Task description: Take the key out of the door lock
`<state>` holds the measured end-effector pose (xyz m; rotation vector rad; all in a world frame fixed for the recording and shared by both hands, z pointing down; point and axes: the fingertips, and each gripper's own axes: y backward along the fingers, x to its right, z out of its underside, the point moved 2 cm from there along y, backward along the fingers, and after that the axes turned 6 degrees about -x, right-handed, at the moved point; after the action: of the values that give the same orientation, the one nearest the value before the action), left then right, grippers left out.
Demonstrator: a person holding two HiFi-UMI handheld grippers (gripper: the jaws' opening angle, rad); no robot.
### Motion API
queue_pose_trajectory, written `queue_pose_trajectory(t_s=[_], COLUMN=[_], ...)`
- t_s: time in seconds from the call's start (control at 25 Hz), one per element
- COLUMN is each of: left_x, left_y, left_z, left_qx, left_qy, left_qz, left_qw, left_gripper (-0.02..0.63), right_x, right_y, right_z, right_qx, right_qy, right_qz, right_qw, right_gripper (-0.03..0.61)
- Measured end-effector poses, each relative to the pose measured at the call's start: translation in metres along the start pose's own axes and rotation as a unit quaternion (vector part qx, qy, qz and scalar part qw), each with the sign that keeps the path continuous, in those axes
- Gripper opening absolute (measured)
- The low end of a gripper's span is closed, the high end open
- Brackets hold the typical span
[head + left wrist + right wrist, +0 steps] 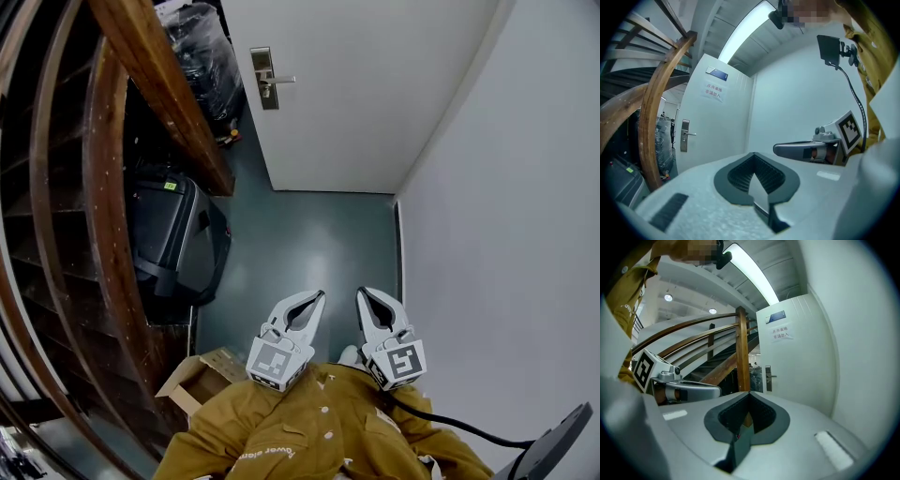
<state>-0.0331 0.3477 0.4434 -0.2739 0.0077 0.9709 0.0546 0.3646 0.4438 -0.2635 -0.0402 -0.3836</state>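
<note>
Door lock: lock plate (265,78) with lever handle, upper centre of the head view, on the white door (375,103); well apart from both grippers.
Key: too small to make out in any view; presumably sits in the plate below the lever.
Left gripper (317,295): lower centre, close to the person's chest, jaws together, nothing between them.
Right gripper (363,292): just beside it, jaws likewise together and empty.
Stage: approach not begun, judging by the gap to the door.
Risk, closed jaws: they would bump the key rather than straddle it unless they part first.
Risk, lever: sits just above the keyhole; a high approach could catch it.
Risk, straight pull: a key turned off its neutral position won't slide out; tugging could strain the lock.
Risk, clutter: stair railing (159,89) and black case (164,225) crowd the left of the frame.
</note>
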Motion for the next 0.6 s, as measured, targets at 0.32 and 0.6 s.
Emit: queue_pose_trajectory(t_s=[0.32, 0.6], left_x=[-0.067, -0.139], left_y=[0.003, -0.055], left_z=[-0.018, -0.029], left_qx=[0.018, 0.015], left_qy=[-0.008, -0.003], left_qz=[0.001, -0.031], left_qw=[0.9998, 0.9994], left_gripper=[-0.002, -0.002], right_x=[-0.008, 0.044], right_y=[-0.060, -0.141], right_z=[-0.022, -0.029], right_qx=[0.003, -0.002], right_qy=[-0.003, -0.007], right_qz=[0.020, -0.001], right_qw=[1.000, 1.000], right_gripper=[0.008, 0.008])
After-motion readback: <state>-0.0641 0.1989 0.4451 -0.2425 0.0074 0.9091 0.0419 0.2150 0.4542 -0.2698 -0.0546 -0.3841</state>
